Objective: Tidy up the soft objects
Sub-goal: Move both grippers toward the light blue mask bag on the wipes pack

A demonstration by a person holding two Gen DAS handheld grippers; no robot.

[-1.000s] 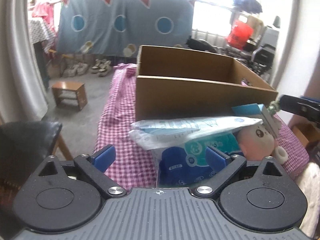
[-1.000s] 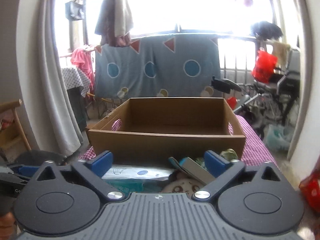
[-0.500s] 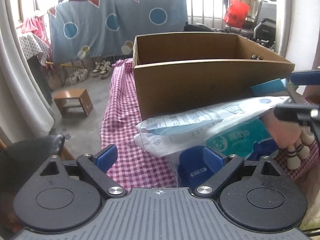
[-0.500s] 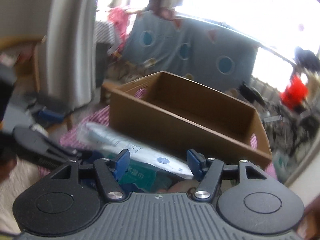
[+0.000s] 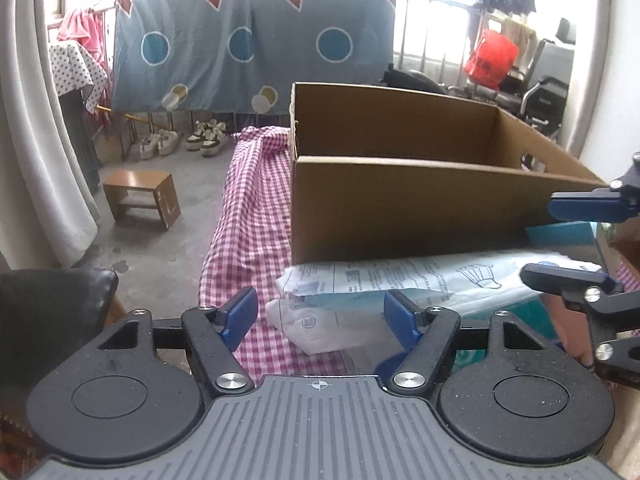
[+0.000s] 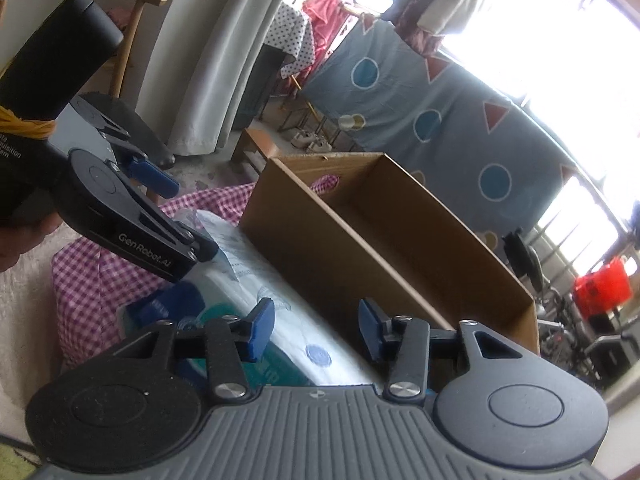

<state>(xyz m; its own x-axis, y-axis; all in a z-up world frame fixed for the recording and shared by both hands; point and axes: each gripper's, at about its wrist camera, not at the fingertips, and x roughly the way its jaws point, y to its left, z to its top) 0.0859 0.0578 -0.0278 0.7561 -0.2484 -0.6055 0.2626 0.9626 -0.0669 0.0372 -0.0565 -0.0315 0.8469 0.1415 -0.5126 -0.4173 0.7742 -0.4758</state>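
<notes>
— Cardboard box (image 5: 420, 208) stands open on the checked cloth (image 5: 248, 232) of the tabletop. Where are your soft things?

— Right against its near wall: a clear mask pack (image 5: 420, 280) lies on a teal tissue pack (image 6: 240, 356). A plush toy shows only as a pinkish edge at the far right of the left view.

— And your left hand-held gripper (image 5: 316, 316)?

— Its jaws have just been closing but stand spread, the mask pack's corner between them, pads clear of it.

— Your right hand-held gripper (image 6: 316, 328)?

— Rolled on its side, jaws just closing too, still apart, straddling the mask pack's other end; I cannot tell whether the pads touch it.
</notes>
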